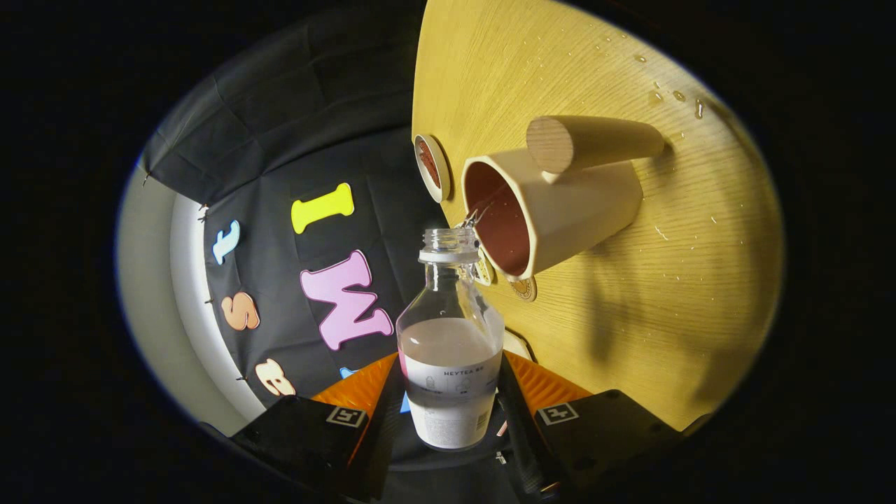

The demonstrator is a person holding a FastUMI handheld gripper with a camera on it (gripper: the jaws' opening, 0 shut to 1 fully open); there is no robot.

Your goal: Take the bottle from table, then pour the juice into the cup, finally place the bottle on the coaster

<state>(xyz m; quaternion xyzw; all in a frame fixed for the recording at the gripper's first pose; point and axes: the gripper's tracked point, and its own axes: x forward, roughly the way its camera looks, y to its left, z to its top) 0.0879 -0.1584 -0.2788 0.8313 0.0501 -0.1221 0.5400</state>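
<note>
My gripper [450, 392] is shut on a clear, uncapped bottle [451, 350] with a white label, both fingers pressing its sides. The view is rolled hard, so the wooden table [630, 294] stands almost on edge. The bottle holds pale juice in its lower half. Its open mouth sits just at the rim of the beige cup [553, 210], which has a dark red inside and a thick round handle. A thin trickle shows between mouth and rim. A small round coaster [432, 166] with a reddish face lies on the table just beyond the cup.
Water drops [677, 96] glisten on the wood far behind the cup. A round patterned disc [523, 288] peeks out under the cup's rim near the bottle's neck. The table's edge runs past the coaster, with black cloth wall beyond.
</note>
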